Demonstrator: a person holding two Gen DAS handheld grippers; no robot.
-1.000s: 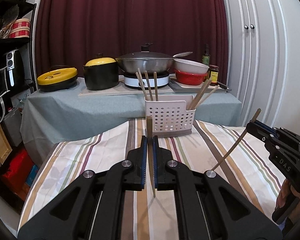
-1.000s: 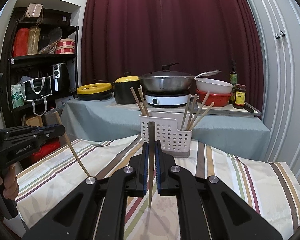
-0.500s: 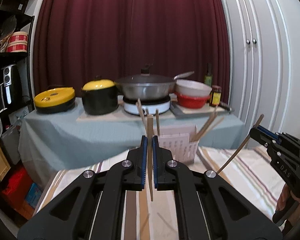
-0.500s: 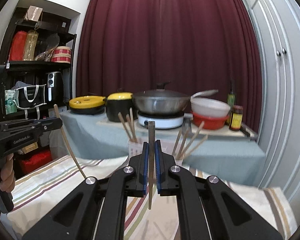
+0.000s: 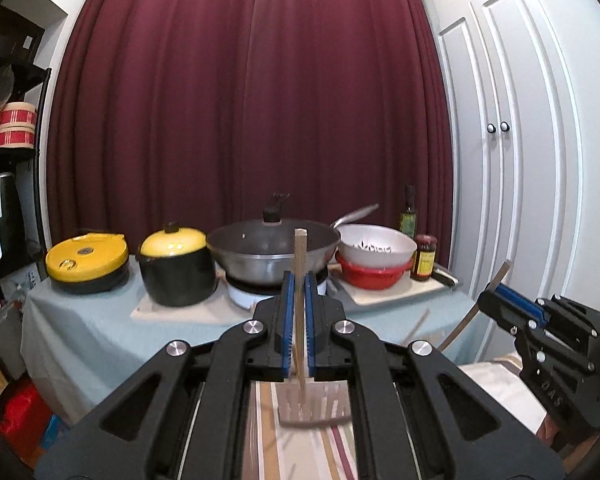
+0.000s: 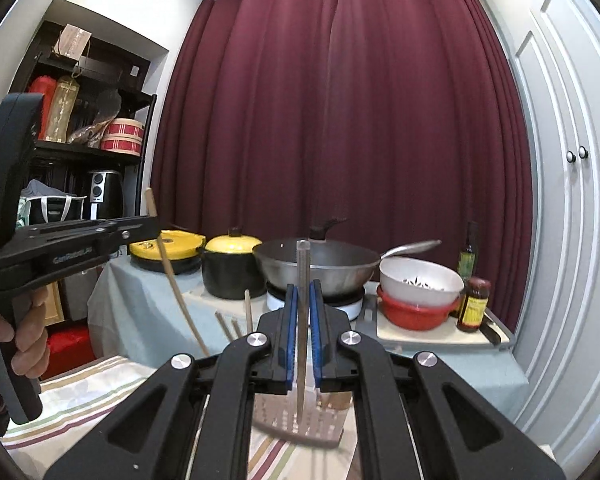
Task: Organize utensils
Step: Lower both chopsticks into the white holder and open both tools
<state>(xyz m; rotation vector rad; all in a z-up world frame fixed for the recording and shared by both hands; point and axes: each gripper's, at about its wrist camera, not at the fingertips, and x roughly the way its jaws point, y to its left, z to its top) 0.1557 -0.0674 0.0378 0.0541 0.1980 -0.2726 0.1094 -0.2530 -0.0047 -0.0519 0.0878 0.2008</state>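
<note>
In the left wrist view my left gripper is shut on a wooden chopstick that stands upright between the blue pads. Its lower tip hangs above the white perforated utensil holder on the striped cloth. At the right of that view the right gripper grips a slanted chopstick. In the right wrist view my right gripper is shut on an upright chopstick over the holder, where several chopsticks stand. The left gripper, held by a hand, carries its chopstick.
Behind the striped table stands a side table with a teal cloth, bearing yellow-lidded pots, a wok, stacked bowls and bottles. A dark shelf is at the left, white cupboard doors at the right.
Both grippers have risen with their chopsticks still gripped. The holder has dropped from the middle to the bottom of both views, now partly hidden behind the fingers.
</note>
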